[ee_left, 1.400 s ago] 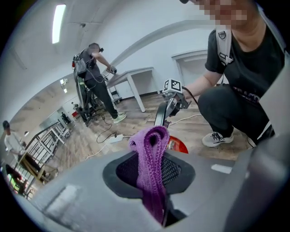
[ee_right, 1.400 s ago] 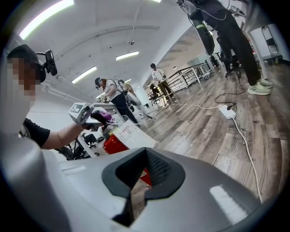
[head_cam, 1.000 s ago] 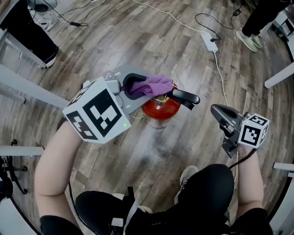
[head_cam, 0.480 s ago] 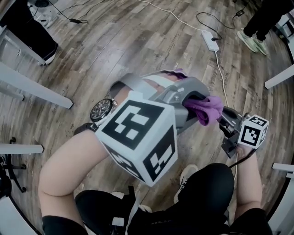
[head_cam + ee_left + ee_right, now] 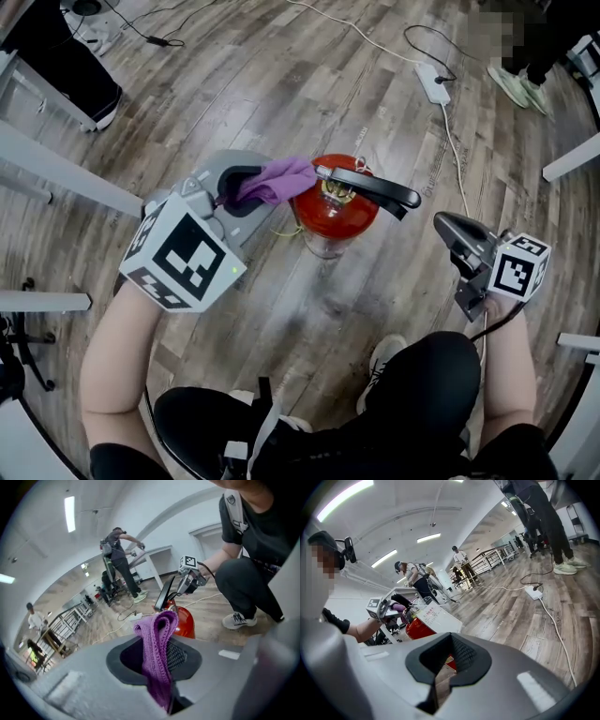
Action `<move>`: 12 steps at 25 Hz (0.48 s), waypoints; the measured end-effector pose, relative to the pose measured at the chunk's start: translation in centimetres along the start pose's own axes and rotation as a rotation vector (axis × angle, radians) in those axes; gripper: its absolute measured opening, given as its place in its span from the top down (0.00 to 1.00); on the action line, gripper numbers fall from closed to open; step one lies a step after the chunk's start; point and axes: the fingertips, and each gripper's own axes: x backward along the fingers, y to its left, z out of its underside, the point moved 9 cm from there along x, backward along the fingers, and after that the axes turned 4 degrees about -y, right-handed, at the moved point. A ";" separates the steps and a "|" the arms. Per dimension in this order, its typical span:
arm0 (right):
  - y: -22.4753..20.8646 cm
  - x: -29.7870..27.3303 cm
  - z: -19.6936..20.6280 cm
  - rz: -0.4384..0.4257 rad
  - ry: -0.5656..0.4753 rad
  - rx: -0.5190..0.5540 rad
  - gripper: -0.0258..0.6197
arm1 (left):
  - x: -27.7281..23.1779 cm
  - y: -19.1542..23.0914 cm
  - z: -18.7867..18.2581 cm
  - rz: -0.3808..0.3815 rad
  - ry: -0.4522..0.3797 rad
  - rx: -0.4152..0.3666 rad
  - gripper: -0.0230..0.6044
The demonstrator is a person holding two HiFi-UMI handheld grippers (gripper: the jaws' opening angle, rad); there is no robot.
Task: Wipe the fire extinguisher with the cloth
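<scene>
Pinched tight between the jaws of left gripper (image 5: pixel 239 187): purple cloth (image 5: pixel 279 178), folded, bunched end poking past the tips and touching the top left of the red fire extinguisher (image 5: pixel 333 214), beside its black lever (image 5: pixel 370 187). Bare forearm (image 5: pixel 117 347) rising from lower left, tool tilted down toward the extinguisher. Clenched shut on nothing: right gripper (image 5: pixel 448 230), held off to the extinguisher's right, apart from it. Extinguisher upright on wood floor (image 5: pixel 281 75), just ahead of the knees. Counted: two grippers, one cloth, one extinguisher, one power strip (image 5: pixel 430 84). Versus half a second back: left gripper swung from across the extinguisher, near the right gripper, back to its left side; extinguisher uncovered again. Right gripper unchanged.
</scene>
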 end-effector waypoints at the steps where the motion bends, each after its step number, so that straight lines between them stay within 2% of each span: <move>1: 0.0 0.0 0.0 0.000 -0.001 0.000 0.95 | 0.5 -0.2 0.8 -0.026 -0.018 0.059 0.85; 4: 0.0 0.0 0.1 0.004 -0.002 -0.001 0.95 | 1.2 -1.9 1.5 -0.098 -0.105 0.197 0.85; 8: 0.1 0.0 0.4 0.009 -0.003 -0.007 0.95 | -0.9 -4.7 1.7 -0.175 -0.182 0.317 0.85; 10: 0.2 -0.2 0.5 0.007 -0.003 -0.008 0.95 | -1.5 -5.4 1.2 -0.197 -0.205 0.354 0.85; 12: 0.1 -0.2 0.6 0.009 -0.001 -0.009 0.95 | -1.6 -5.7 0.5 -0.201 -0.193 0.342 0.85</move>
